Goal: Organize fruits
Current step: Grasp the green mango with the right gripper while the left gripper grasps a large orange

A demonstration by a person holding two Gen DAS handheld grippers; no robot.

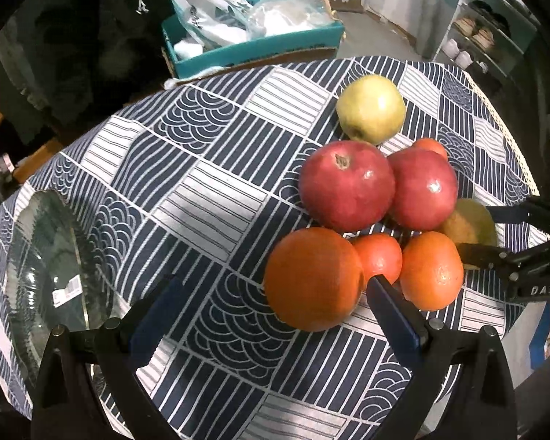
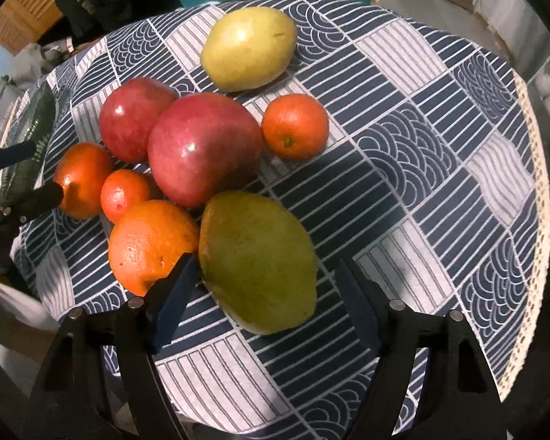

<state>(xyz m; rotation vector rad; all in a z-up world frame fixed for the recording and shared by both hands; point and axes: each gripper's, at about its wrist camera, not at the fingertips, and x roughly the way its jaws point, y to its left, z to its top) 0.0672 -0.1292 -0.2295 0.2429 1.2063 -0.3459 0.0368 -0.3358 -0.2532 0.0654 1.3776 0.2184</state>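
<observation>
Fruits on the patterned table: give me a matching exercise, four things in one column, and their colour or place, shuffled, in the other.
1. mango
2. pomegranate
3. glass bowl
4. pear

A. red, with a crown on top
B. at the table's left edge, apart from the fruits
C. between the right gripper's open fingers
D. pale yellow, at the far side of the pile

Pairs: 1-C, 2-A, 3-B, 4-D

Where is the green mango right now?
In the right wrist view the green mango lies low and central between the open right tongs, touching the large orange on its left.
</observation>
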